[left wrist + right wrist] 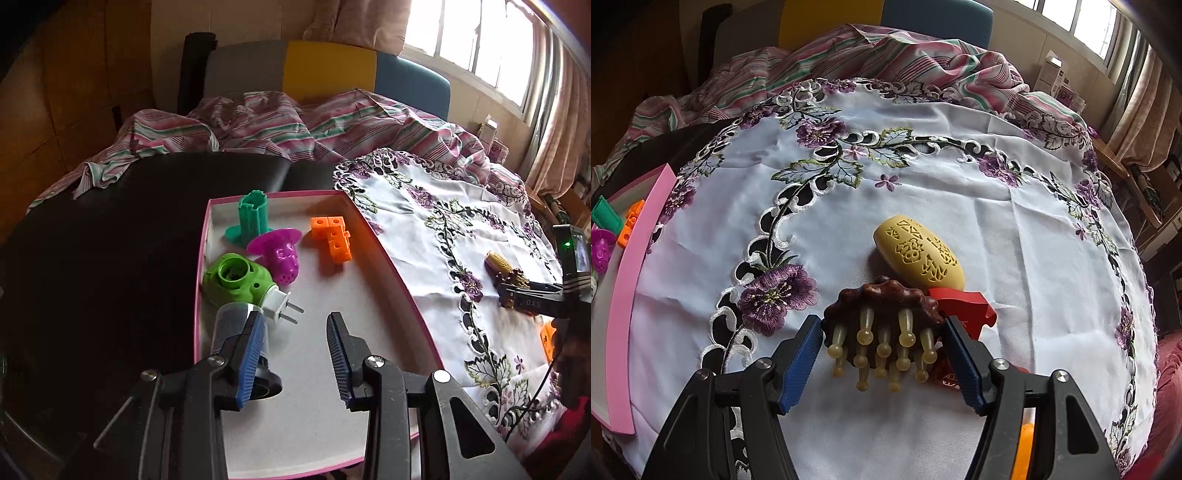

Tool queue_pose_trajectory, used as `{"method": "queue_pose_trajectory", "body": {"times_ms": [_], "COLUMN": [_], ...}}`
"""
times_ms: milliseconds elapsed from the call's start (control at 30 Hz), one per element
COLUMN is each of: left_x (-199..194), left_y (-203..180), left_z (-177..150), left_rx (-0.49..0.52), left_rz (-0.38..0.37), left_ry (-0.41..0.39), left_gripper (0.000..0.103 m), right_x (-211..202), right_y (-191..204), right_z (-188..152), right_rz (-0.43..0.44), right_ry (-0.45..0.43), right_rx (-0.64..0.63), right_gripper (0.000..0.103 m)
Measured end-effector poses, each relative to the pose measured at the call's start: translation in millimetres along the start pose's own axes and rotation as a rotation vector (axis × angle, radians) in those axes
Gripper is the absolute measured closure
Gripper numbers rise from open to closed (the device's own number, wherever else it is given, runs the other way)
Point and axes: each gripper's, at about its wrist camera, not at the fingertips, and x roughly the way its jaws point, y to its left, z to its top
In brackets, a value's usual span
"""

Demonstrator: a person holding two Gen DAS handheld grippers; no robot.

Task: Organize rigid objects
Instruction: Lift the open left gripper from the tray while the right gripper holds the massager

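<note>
Where it lies tilted, massage comb [882,328] between right tool's [881,345] pads.

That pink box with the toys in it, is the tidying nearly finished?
Partly. The pink box already holds a teal piece, a magenta cup, orange blocks, a green plug-in device and a clear tube; the left gripper hangs open above it. The right gripper is clamped on a brown massage comb. A yellow carved piece and a red item remain on the cloth.
</note>
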Motion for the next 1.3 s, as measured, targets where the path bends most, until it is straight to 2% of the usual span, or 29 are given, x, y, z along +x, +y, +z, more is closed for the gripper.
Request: {"method": "queue_pose_trajectory", "body": {"times_ms": [300,600,833,1300], "left_x": [-4.0,-5.4,-7.1,-16.0], "left_y": [8.8,17.7,21.6,30.8], "left_z": [-8.6,-14.2,-15.8,-19.3], "left_rx": [-0.008,-0.018,-0.021,-0.031], "left_rz": [0.011,0.035,0.035,0.043], "left_ry": [0.011,0.015,0.015,0.001], "left_gripper": [0.065,0.065,0.065,0.065], "right_x": [-1.1,-11.4,-4.6,-4.9], "right_y": [1.6,6.2,9.7,10.0], "right_z": [-0.2,1.9,-0.2,0.4], "right_rz": [-0.005,0.044,0.041,0.036], "right_ry": [-0.003,-0.039,-0.008,-0.010], "right_rx": [-0.001,0.001,-0.018,-0.011], "right_gripper": [0.036,0.036,0.036,0.036]}}
